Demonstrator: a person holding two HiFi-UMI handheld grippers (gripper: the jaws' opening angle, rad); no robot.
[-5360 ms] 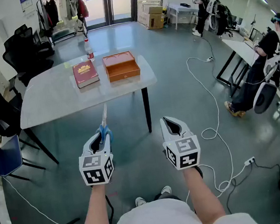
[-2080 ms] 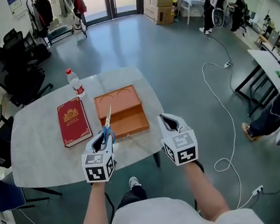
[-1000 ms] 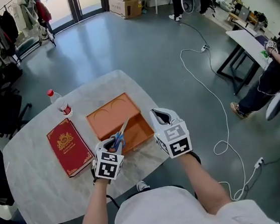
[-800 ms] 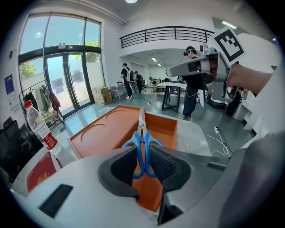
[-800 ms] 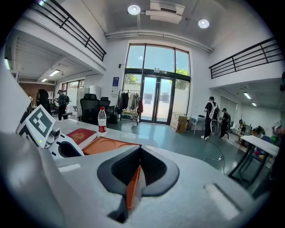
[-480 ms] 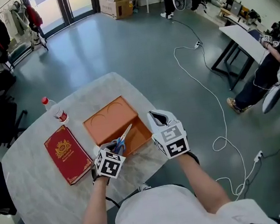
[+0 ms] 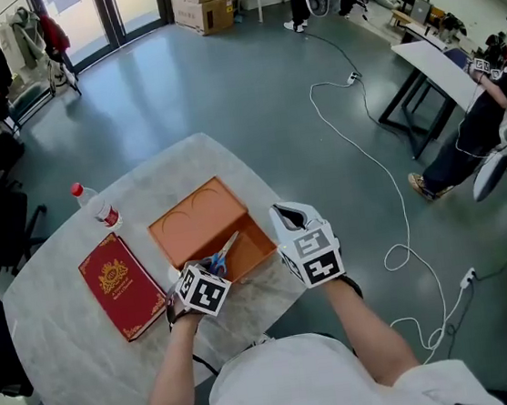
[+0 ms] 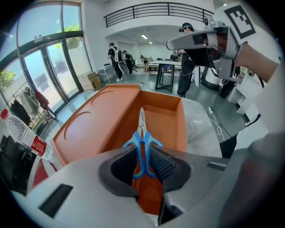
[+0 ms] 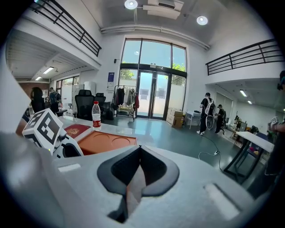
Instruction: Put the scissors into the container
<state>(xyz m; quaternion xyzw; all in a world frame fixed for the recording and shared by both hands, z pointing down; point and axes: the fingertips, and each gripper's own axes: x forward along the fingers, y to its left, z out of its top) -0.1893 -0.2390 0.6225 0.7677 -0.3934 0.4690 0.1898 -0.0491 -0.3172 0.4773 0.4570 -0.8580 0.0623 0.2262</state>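
Left gripper (image 8: 143,161): clamping the scissors (image 8: 142,141) by the blue handle loops, ribbed jaw pads pressing in on them from both sides; reaching out over the near edge of the container (image 7: 193,219).

Scissors: hanging in the left gripper's grasp, blades together and pointing away toward the far wall of the container's open compartment; sitting over that compartment, with any contact between the tips and its floor not showing clearly.

Container: lying open on the table (image 7: 71,357) toward the table's right side; orange, showing a flat part with two round recesses on the far left and a deep empty-walled compartment on the near right.

Right gripper (image 9: 139,171): keeping its jaws together at the tips, gripping nothing; hovering just right of the container's near right corner, apart from the left gripper.

Book (image 7: 115,283): lying flat on the table just left of the container, red cover with a gold emblem facing up.

Bottle (image 7: 94,205): standing upright beyond the book, red cap on top, near the table's far left edge.

Cable (image 7: 373,164): trailing in loops across the grey floor to the right of the table.

Person (image 7: 483,127): standing by the desks at the far right of the room, well apart from the table.
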